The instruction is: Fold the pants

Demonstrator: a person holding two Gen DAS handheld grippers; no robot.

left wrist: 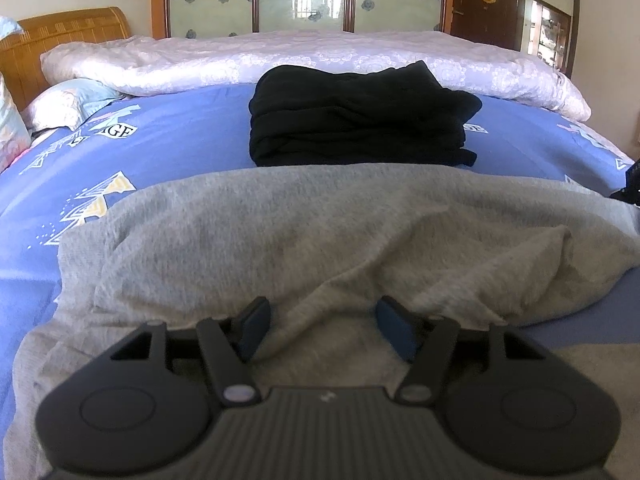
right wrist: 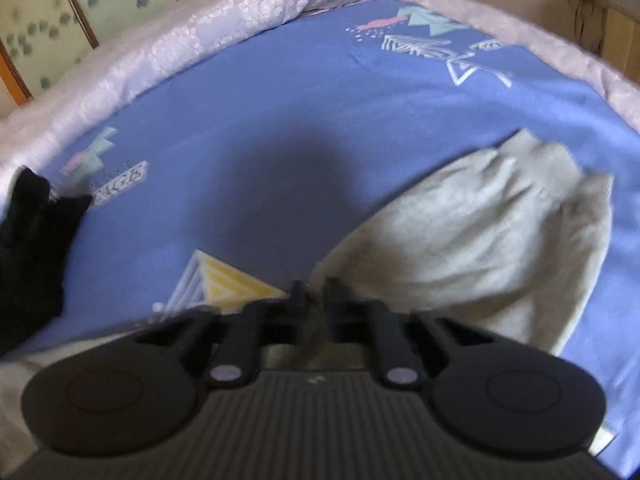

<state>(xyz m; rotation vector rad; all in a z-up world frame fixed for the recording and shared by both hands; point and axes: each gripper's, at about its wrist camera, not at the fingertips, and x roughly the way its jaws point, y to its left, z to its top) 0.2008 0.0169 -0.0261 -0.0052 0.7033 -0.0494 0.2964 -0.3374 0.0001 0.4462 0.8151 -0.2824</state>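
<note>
Grey pants (left wrist: 320, 232) lie rumpled across the blue bed sheet (left wrist: 180, 120), close in front of my left gripper (left wrist: 325, 312). It stands open just over the near fold of the cloth, its blue pads (left wrist: 256, 320) apart and not pressing on the fabric. In the right wrist view, which is blurred, one leg of the grey pants (right wrist: 480, 232) with its ribbed cuff trails to the right over the sheet (right wrist: 280, 120). My right gripper (right wrist: 315, 290) has its jaws close together with a strip of grey cloth pinched between them.
A folded pile of black clothes (left wrist: 360, 116) sits beyond the grey pants, and shows at the left edge as black clothes (right wrist: 28, 240). A white quilt (left wrist: 280, 56) lies bunched along the far side. A pillow (left wrist: 68, 100) and wooden headboard (left wrist: 68, 36) are far left.
</note>
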